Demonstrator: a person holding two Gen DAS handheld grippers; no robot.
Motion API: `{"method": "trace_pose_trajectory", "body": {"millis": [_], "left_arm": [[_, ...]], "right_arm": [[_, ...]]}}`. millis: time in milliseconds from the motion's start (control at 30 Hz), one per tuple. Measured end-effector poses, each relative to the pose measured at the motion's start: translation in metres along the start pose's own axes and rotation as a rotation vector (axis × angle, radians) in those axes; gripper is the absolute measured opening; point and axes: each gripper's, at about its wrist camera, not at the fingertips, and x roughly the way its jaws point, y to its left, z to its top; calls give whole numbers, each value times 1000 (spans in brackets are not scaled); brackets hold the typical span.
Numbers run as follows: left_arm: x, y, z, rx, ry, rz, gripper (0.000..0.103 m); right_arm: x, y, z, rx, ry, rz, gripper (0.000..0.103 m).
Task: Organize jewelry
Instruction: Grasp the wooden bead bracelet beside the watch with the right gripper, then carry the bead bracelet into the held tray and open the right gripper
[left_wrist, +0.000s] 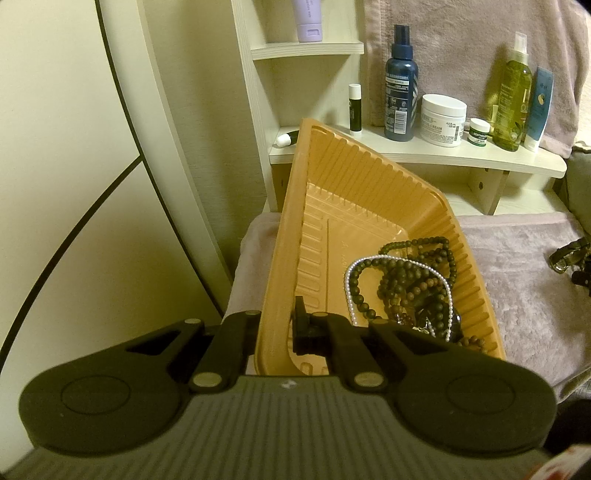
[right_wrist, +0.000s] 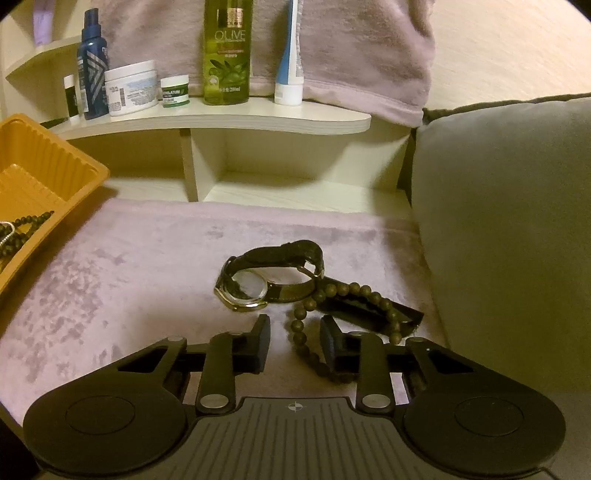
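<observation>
Left wrist view shows the left gripper (left_wrist: 275, 326) pinched tight on the near wall of an orange plastic tray (left_wrist: 291, 221), which sits tipped up on one side. Down in the low corner of the tray lies a heap of dark bead strings (left_wrist: 406, 277) with a thin white pearl necklace (left_wrist: 349, 295) looped over them. Right wrist view shows the right gripper (right_wrist: 295, 341) low over a pink fuzzy cloth (right_wrist: 129, 266). Its two fingers stand a little apart, and a brown bead bracelet (right_wrist: 332, 299) runs between them; they do not squeeze it. Just past the fingers a gold wristwatch (right_wrist: 245, 286) with a dark strap lies on the cloth, touching the bracelet. Behind, a white shelf (right_wrist: 221, 118) holds an olive bottle (right_wrist: 227, 51) and a white cream jar (right_wrist: 131, 88).
</observation>
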Motion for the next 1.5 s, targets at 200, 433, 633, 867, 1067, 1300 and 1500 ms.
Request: {"method": "trace_pose_trajectory", "body": {"millis": [200, 433, 633, 867, 1067, 1300, 1500], "left_arm": [[0, 0, 0, 1, 0, 0, 4], [0, 0, 0, 0, 0, 0, 4], [0, 0, 0, 0, 0, 0, 4], [0, 0, 0, -1, 0, 0, 4], [0, -1, 0, -1, 0, -1, 4], [-1, -2, 1, 0, -2, -1, 4], [-1, -3, 1, -1, -2, -1, 4]], "right_arm": [[-5, -1, -2, -13, -11, -9, 7], [-15, -6, -5, -3, -24, -14, 7], [-25, -9, -8, 16, -23, -4, 7], [-33, -10, -10, 50, -10, 13, 7], [-41, -1, -10, 63, -7, 57, 7], [-47, 11, -7, 72, -14, 104, 7], [-58, 22, 1, 53, -44, 132, 7]]}}
